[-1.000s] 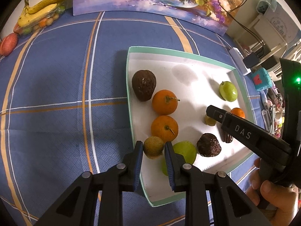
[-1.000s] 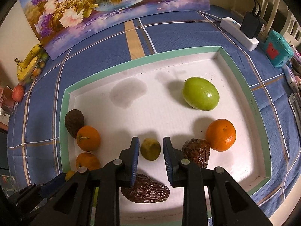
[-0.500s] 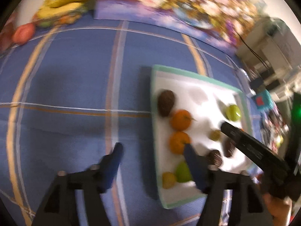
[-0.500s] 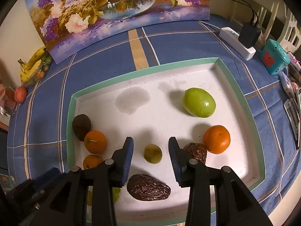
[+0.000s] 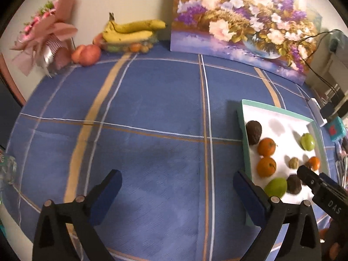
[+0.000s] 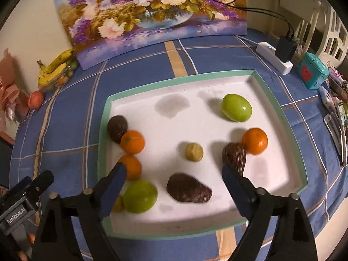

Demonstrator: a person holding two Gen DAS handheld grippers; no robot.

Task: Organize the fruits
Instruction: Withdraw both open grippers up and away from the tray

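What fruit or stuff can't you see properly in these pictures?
- Small yellow fruit: right wrist view, mostly hidden behind a finger of the right gripper and the green fruit.
- Dark fruit: left wrist view, mostly hidden by the right gripper's tip.
- Small fruits under the bananas: left wrist view, blurred.
- Items at the table's right edge: right wrist view, cut off.

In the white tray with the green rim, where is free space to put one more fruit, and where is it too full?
Free: the tray's far middle, between the dark brown avocado and the big green fruit, around the grey stain. Also the near right corner, beyond the wrinkled brown fruit. Crowded: the left edge, where two oranges and another green fruit sit close.
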